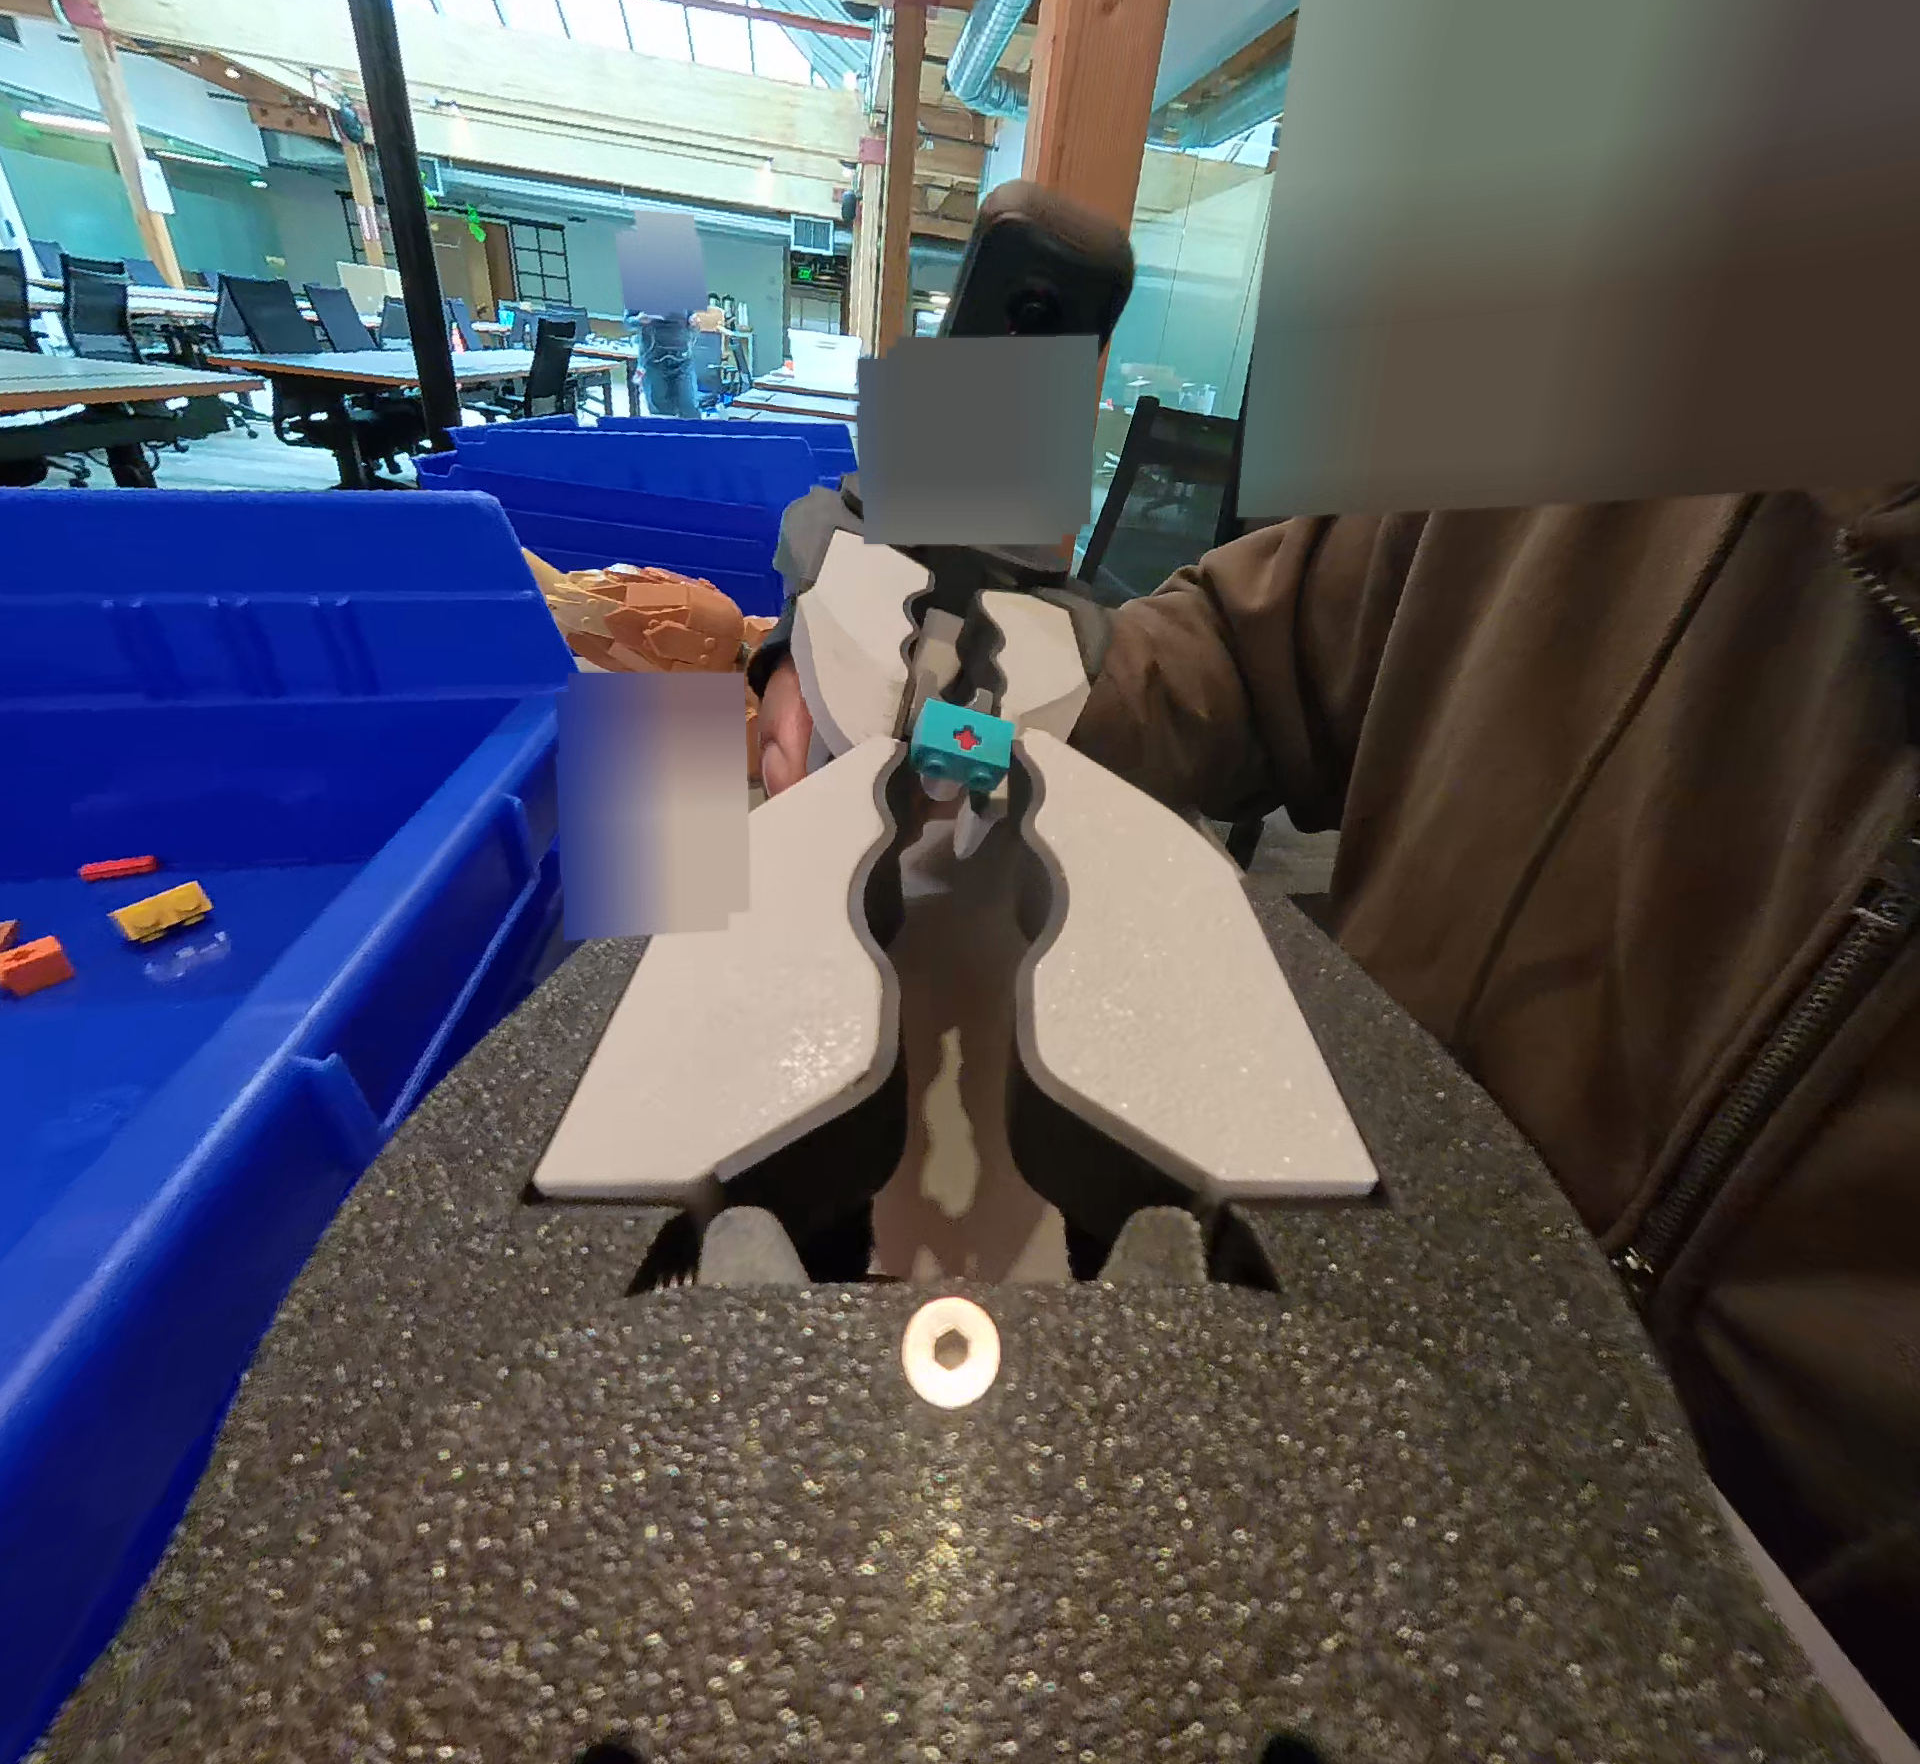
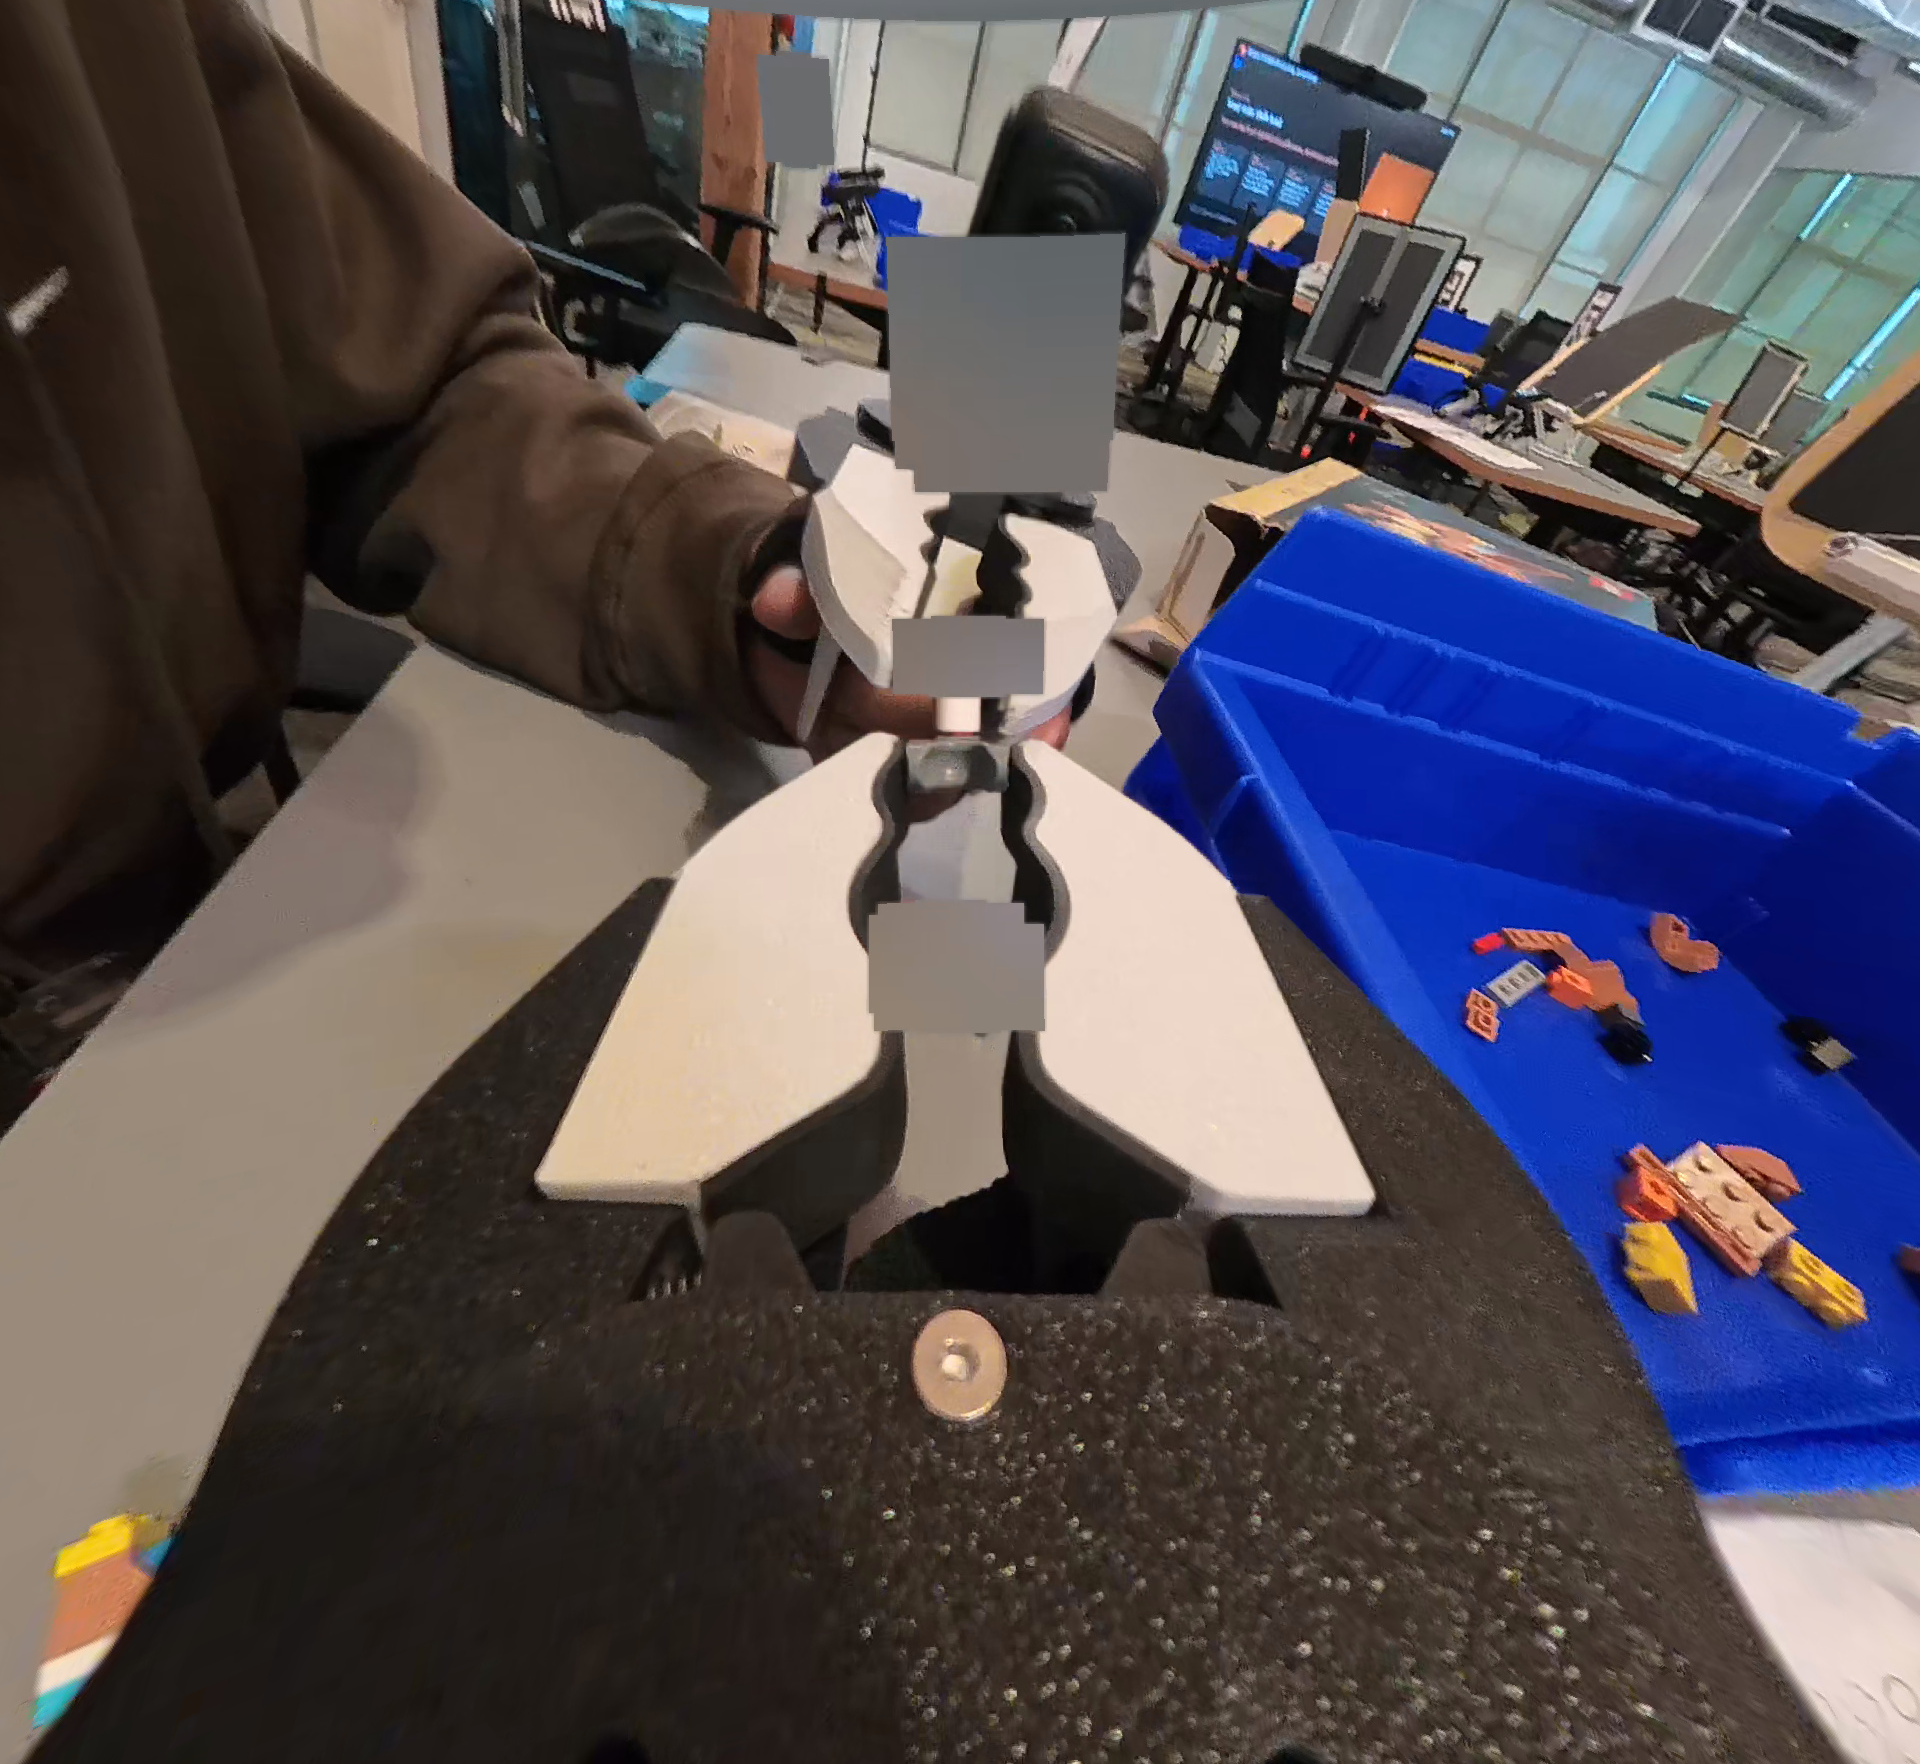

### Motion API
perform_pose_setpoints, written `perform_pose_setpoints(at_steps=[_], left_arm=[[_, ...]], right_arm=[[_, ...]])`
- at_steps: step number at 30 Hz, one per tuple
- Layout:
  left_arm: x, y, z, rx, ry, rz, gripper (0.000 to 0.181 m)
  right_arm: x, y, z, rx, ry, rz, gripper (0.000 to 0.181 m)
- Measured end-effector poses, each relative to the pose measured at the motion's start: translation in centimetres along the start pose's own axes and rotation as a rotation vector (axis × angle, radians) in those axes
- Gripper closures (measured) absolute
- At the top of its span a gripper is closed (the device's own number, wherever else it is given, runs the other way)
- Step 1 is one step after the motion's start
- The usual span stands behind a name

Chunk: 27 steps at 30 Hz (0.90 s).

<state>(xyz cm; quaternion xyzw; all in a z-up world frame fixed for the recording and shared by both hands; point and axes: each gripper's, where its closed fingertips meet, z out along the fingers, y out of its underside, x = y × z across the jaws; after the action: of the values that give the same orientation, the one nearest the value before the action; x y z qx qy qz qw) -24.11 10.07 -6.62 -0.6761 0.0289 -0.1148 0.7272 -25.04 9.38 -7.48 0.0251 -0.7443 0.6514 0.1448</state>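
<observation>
Left wrist view, left gripper (image 1: 961,758) fingers pinching teal brick (image 1: 962,744); right gripper (image 2: 956,767) clamping grey brick (image 2: 951,766)

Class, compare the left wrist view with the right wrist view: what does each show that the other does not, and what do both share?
Only the left wrist view: a teal brick with a red cross-shaped hole, pinched at the left hand-held gripper tips, and a brown brick-built model behind a blue bin.

Only the right wrist view: a grey brick pinched in the right hand-held gripper, a wall screen, and a cardboard box.

Both: the opposite gripper facing close, a brown sleeve, loose bricks in blue bins.
</observation>
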Motion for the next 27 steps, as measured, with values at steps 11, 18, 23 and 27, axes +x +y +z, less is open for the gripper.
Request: perform_pose_setpoints(at_steps=[11, 18, 23, 27], left_arm=[[-1.2, 1.3, 0.0, -0.084, -0.070, 0.014, 0.164], [-1.1, 1.3, 0.2, -0.083, -0.072, 0.028, 0.164], [-1.9, 1.1, -0.2, -0.100, -0.136, 0.072, 0.164], [-2.2, 1.3, -0.5, -0.133, -0.159, 0.093, 0.164]], right_arm=[[0.8, 2.7, 0.0, -0.240, 0.060, -0.105, 0.164], [0.9, 3.0, -0.2, -0.282, 0.077, -0.183, 0.164], [1.7, 1.5, -0.6, -0.194, 0.194, -0.344, 0.154], [2.1, 0.6, -1.1, -0.181, 0.238, -0.381, 0.147]])
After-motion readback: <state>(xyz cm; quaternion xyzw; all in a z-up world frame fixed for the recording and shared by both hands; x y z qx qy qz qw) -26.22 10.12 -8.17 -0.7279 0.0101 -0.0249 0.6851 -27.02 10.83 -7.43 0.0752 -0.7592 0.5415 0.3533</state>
